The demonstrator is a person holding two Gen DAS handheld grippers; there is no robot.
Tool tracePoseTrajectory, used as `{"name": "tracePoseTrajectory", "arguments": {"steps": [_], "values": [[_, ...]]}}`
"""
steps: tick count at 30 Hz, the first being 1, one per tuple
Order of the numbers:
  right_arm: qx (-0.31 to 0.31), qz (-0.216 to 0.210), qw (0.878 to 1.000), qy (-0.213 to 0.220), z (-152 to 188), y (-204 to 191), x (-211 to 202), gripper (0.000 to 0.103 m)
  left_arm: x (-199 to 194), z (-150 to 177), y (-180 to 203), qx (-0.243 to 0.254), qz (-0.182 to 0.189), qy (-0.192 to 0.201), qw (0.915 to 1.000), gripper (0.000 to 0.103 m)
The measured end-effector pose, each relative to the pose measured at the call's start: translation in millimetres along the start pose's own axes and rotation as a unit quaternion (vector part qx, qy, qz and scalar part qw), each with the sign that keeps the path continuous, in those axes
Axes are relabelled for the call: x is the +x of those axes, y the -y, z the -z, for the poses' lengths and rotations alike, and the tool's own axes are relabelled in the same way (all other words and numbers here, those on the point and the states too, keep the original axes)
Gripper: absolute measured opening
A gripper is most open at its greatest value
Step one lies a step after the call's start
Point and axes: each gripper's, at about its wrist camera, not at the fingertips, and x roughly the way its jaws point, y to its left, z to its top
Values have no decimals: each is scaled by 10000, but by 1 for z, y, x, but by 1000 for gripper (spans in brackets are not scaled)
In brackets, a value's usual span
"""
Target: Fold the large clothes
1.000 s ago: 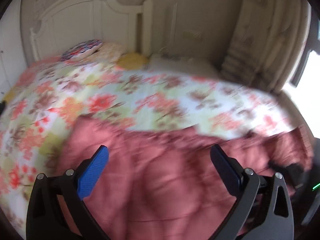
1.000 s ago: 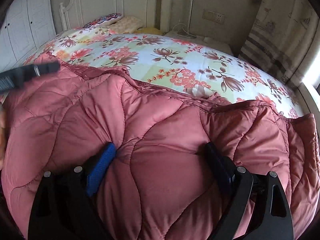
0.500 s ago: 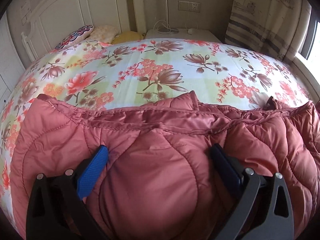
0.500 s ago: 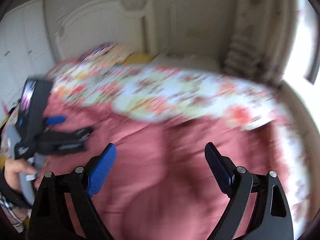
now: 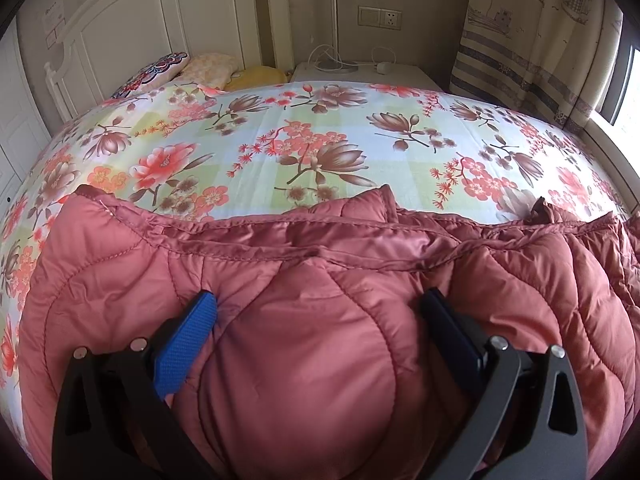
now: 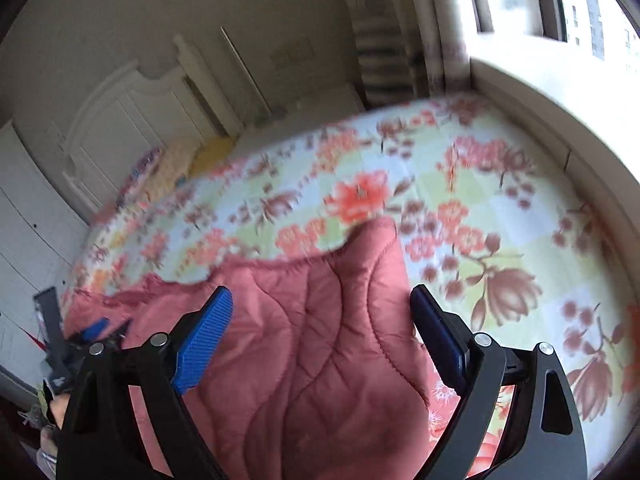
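Observation:
A pink quilted coat (image 5: 120,280) lies spread across the near side of a bed with a flowered sheet (image 5: 320,140). My left gripper (image 5: 318,298) is pushed down into the coat with its jaws wide, and a puffed panel bulges up between the blue fingers (image 5: 188,344); the pads do not pinch it. In the blurred, tilted right wrist view, my right gripper (image 6: 320,295) hangs open just above the coat's right end (image 6: 320,380), holding nothing. The left gripper (image 6: 92,332) and a hand show at the far left of that view.
A white headboard (image 5: 160,12) and pillows (image 5: 208,66) stand at the far end of the bed. Beside them is a bedside table (image 5: 360,72) with cables. A curtain (image 5: 520,40) and a window ledge (image 6: 560,92) run along the right; white cupboard doors (image 6: 28,220) are on the left.
My left gripper came down into the coat and then stayed still. My right gripper lifted off the coat, swung to the right and rolled, so its view is now tilted.

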Motion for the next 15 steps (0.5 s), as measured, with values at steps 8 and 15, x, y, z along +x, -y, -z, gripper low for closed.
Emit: {"name": "tracePoseTrajectory", "arguments": {"steps": [8, 15], "values": [[-509, 663, 9927, -864, 20, -13, 36, 92, 0, 0, 0, -29, 28, 10, 10000, 101], [-1347, 600, 9890, 76, 16, -87, -8, 94, 0, 0, -1, -48, 53, 32, 10000, 101]]}}
